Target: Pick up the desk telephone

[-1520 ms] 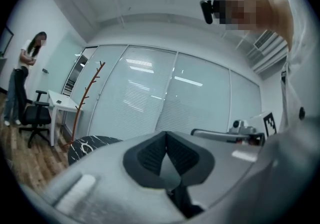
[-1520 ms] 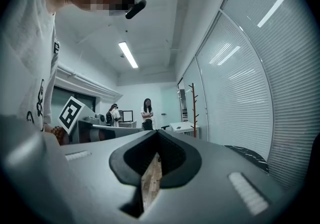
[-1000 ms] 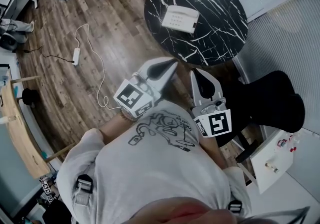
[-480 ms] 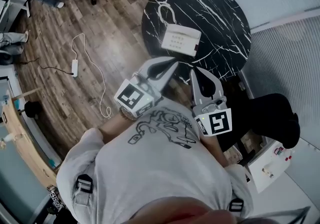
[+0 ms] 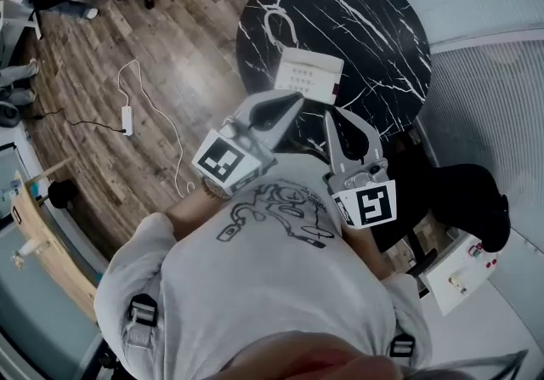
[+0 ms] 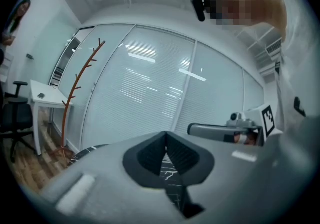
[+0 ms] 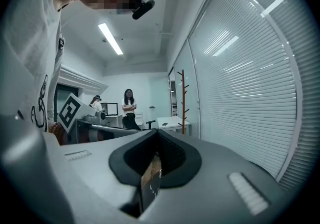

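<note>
A white desk telephone (image 5: 308, 75) with a coiled cord sits near the front edge of a round black marble table (image 5: 374, 21) in the head view. My left gripper (image 5: 293, 100) is shut and empty, its tip just short of the phone's near left corner. My right gripper (image 5: 327, 116) is shut too, pointing at the table edge just below the phone. Neither touches the phone. In the left gripper view the jaws (image 6: 165, 136) meet with only marble showing through the slit; the right gripper view's jaws (image 7: 157, 134) are likewise together.
A black chair (image 5: 463, 191) stands right of me by the table. A white power strip and cable (image 5: 127, 119) lie on the wood floor at left. A small white table (image 5: 455, 272) is at lower right. A coat stand (image 6: 75, 87) and glass wall with blinds lie beyond.
I have stepped toward the table: the table and phone have come nearer in the head view, and both gripper tips now reach the table's near edge close to the phone. Both stayed shut.
</note>
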A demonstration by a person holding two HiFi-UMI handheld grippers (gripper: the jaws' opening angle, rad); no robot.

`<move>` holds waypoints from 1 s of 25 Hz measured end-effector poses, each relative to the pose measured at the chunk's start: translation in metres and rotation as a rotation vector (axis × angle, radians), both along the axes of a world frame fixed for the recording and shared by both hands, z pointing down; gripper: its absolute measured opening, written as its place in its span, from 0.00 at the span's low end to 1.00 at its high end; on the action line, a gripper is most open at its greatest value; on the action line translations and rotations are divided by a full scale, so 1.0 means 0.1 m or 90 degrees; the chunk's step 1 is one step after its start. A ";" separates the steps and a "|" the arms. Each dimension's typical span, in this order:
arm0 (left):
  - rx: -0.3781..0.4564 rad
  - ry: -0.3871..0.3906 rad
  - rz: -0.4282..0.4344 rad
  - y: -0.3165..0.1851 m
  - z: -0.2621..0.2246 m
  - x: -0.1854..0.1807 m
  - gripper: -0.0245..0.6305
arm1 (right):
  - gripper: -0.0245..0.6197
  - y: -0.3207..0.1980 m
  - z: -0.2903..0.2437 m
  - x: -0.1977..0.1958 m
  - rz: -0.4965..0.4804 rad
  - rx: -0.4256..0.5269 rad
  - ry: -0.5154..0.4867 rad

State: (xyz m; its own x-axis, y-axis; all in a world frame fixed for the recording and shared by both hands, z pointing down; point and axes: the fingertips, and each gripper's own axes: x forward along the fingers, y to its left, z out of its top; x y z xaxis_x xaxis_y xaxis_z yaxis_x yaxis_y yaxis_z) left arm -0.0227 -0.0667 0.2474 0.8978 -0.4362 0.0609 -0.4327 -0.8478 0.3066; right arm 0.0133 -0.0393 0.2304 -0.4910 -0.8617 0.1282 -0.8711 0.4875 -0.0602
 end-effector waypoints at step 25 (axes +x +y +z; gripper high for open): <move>-0.123 -0.103 -0.010 -0.43 1.14 0.06 0.12 | 0.15 -0.38 1.00 0.33 0.017 -0.139 0.002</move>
